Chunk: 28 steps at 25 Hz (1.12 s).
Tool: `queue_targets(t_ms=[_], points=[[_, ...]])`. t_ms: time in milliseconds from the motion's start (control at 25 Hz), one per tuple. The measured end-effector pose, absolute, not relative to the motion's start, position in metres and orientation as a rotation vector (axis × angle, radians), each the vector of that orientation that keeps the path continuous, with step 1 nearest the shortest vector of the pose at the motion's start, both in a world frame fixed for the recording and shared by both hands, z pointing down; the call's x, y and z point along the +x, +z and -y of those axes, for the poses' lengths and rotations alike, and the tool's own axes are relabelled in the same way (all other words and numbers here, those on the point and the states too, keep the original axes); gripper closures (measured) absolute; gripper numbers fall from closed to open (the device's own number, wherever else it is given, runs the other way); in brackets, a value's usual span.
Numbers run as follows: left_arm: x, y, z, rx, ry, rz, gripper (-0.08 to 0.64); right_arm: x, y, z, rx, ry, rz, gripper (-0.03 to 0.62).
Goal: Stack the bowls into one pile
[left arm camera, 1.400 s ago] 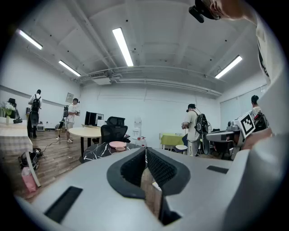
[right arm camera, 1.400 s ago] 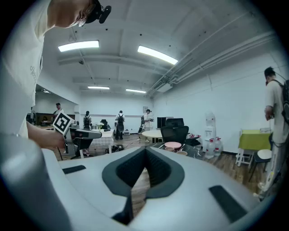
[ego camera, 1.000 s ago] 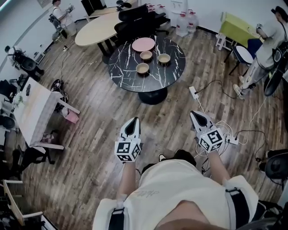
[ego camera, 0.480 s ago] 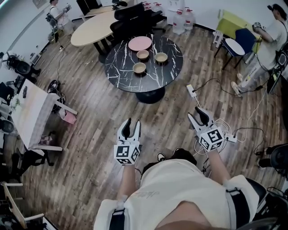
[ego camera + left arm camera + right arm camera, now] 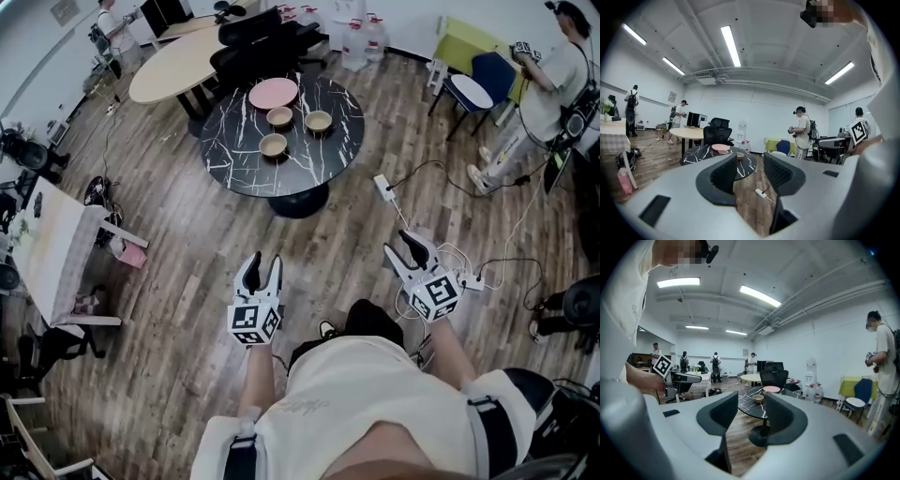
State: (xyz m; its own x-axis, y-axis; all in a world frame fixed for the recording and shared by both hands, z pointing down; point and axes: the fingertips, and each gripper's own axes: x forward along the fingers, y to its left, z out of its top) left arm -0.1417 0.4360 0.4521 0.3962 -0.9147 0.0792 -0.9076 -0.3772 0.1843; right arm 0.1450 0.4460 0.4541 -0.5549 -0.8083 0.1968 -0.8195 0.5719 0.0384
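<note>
Three tan bowls (image 5: 279,116), (image 5: 319,120), (image 5: 274,144) stand apart on a round black marble table (image 5: 234,155), beside a pink plate (image 5: 273,93). Both grippers hover over the wooden floor, well short of the table. My left gripper (image 5: 262,270) and right gripper (image 5: 405,249) have just been opening their jaws and now stand open with nothing between them. Through the left gripper (image 5: 750,165) I see one bowl (image 5: 739,155) far ahead. Through the right gripper (image 5: 752,405) a bowl (image 5: 758,398) and the plate (image 5: 771,389) show on the table.
A power strip (image 5: 382,187) with trailing cables lies on the floor right of the table's foot. Behind the table stand black office chairs (image 5: 267,33) and a tan oval table (image 5: 178,61). A white table (image 5: 47,239) is at left; a person (image 5: 553,84) stands at far right.
Both grippers' jaws went from shut to wide open. The hands stayed close to where they were, while the marble table drifted slightly left in the head view.
</note>
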Motion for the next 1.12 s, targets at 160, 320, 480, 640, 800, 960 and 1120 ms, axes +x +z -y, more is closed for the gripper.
queue_targets(t_ms=[160, 320, 480, 640, 800, 960, 1120], points=[[-0.133, 0.458, -0.428, 2.448, -0.038, 1.565, 0.379, 0.155, 0.469, -0.449, 1.376, 0.151, 2.585, 0.41], [-0.131, 0.468, -0.412, 2.434, 0.0, 1.539, 0.379, 0.153, 0.489, -0.435, 1.362, 0.217, 2.593, 0.414], [-0.123, 0.473, -0.386, 2.39, -0.031, 1.507, 0.379, 0.152, 0.49, -0.402, 1.368, 0.244, 2.597, 0.414], [-0.126, 0.46, -0.354, 2.411, 0.003, 1.531, 0.379, 0.147, 0.476, -0.36, 1.38, 0.216, 2.631, 0.414], [-0.123, 0.44, -0.308, 2.442, -0.013, 1.547, 0.379, 0.155, 0.465, -0.306, 1.377, 0.114, 2.642, 0.414], [-0.12, 0.437, -0.274, 2.428, -0.015, 1.565, 0.379, 0.161, 0.461, -0.266, 1.36, 0.075, 2.655, 0.414], [-0.111, 0.435, -0.246, 2.43, 0.008, 1.572, 0.379, 0.171, 0.469, -0.24, 1.382, 0.121, 2.678, 0.414]])
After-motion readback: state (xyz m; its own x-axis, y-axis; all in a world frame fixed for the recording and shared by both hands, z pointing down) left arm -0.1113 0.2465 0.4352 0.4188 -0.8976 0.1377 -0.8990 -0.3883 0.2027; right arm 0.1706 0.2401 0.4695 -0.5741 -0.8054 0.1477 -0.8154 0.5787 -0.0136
